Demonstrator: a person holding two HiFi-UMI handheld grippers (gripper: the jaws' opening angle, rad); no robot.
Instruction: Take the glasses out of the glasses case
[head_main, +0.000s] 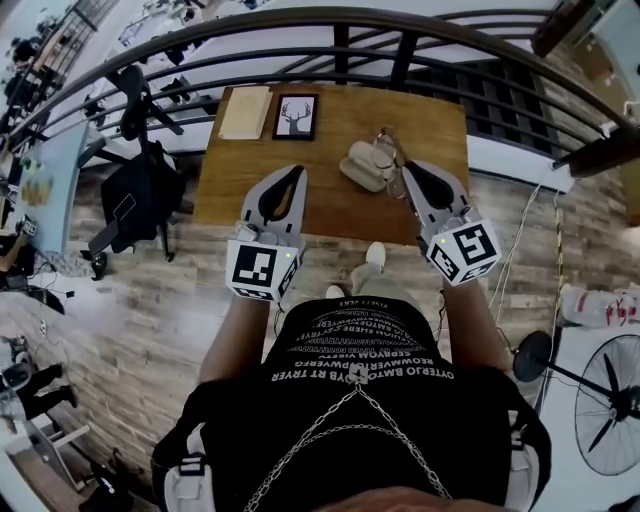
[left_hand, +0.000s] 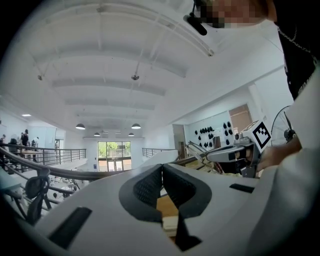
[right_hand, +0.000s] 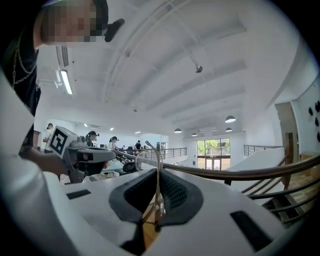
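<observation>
While the right gripper (right_hand: 158, 175) grips the thin wire-rimmed glasses (right_hand: 157, 152), the left gripper (left_hand: 161, 172) is clenched on nothing.
In the right gripper view, the glasses stand on edge with their long axis up and down. One slim bar is pinched between the pads and a round lens ring bulges out to the left. In the left gripper view, thin parts of the frame reach left from the right gripper's tips. The frame's lower end is hidden down between the jaws. The glasses are held over the far right part of the brown wooden table (head_main: 330, 215), just right of the beige oval glasses case (head_main: 362, 168). The head view shows them too small to tell which way the lenses face.
</observation>
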